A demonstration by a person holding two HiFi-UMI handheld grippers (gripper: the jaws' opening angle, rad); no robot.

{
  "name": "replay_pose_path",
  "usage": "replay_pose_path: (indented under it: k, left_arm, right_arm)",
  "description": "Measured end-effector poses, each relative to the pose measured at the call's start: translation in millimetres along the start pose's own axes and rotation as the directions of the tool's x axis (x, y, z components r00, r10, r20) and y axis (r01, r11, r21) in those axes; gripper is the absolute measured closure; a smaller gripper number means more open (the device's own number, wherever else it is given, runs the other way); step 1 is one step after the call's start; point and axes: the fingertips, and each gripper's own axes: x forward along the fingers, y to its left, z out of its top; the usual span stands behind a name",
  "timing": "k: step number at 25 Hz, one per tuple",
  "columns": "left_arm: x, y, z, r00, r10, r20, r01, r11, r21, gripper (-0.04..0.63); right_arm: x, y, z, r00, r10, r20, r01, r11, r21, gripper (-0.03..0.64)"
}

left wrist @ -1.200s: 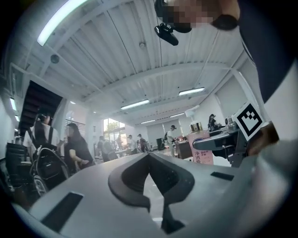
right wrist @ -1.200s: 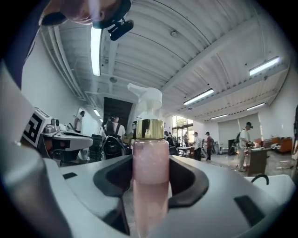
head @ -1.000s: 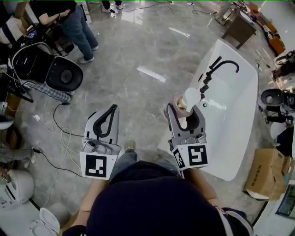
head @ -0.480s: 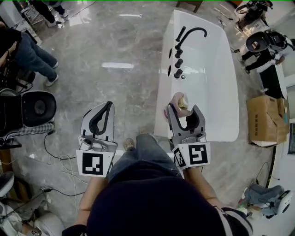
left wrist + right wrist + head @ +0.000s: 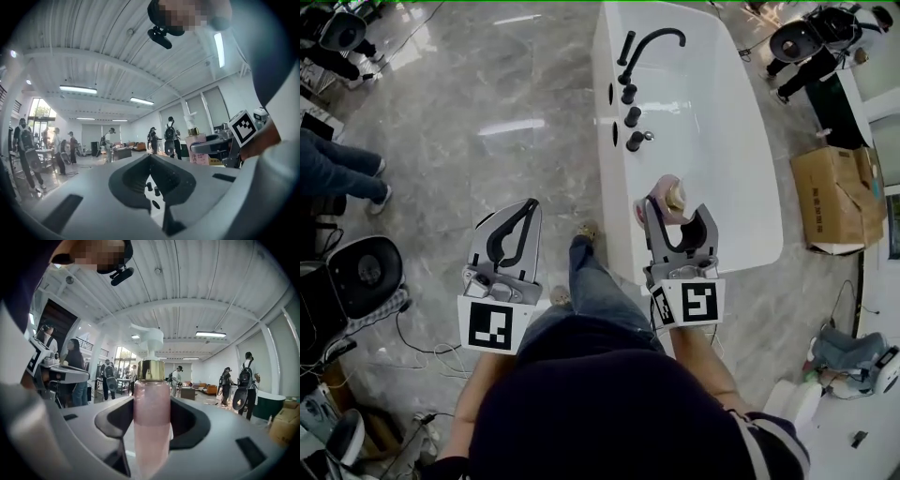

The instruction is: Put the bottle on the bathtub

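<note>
The white bathtub (image 5: 611, 192) with a black faucet (image 5: 652, 42) stretches away in the head view, top centre. My right gripper (image 5: 677, 212) is shut on a pink bottle (image 5: 672, 200) with a gold collar and white pump, held upright over the tub's near left rim. In the right gripper view the bottle (image 5: 151, 418) stands between the jaws of the right gripper (image 5: 151, 404). My left gripper (image 5: 528, 208) hangs over the marble floor left of the tub, shut and empty. From the left gripper view, the left gripper (image 5: 150, 159) has the bottle (image 5: 197, 146) off to its right.
A cardboard box (image 5: 830, 197) lies right of the tub, with black toilets (image 5: 811, 33) beyond it. Another black toilet (image 5: 361, 272) and cables (image 5: 422, 347) are on the floor at left. A bystander's legs (image 5: 337, 169) stand at far left.
The view has swung so the bathtub now lies straight ahead and nearer. My right gripper, still holding the bottle, has come over the tub's near rim. The left gripper stays shut.
</note>
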Motion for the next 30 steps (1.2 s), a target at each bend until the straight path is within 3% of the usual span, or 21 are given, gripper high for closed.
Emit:
replay_pose_path:
  k: [6, 11, 21, 25, 30]
  left_arm:
    - [93, 4, -5, 0.988, -0.151, -0.029, 0.152, 0.988, 0.021, 0.572]
    - [169, -3, -17, 0.957, -0.283, -0.064, 0.285, 0.958, 0.021, 0.572]
    - [255, -49, -42, 0.851, -0.516, -0.102, 0.521, 0.853, 0.025, 0.572]
    - [267, -56, -50, 0.813, -0.570, -0.115, 0.577, 0.816, 0.038, 0.572]
    - [276, -49, -69, 0.802, -0.576, -0.158, 0.585, 0.811, 0.008, 0.572]
  right_arm:
    - [58, -45, -25, 0.999, -0.024, -0.022, 0.024, 1.000, 0.000, 0.382]
    - [87, -84, -58, 0.993, -0.087, -0.079, 0.090, 0.995, 0.032, 0.382]
    - [95, -135, -118, 0.970, -0.192, -0.150, 0.198, 0.980, 0.028, 0.382]
    - [94, -143, -132, 0.954, -0.236, -0.187, 0.244, 0.969, 0.024, 0.382]
    - [106, -147, -162, 0.938, -0.247, -0.244, 0.258, 0.966, 0.013, 0.382]
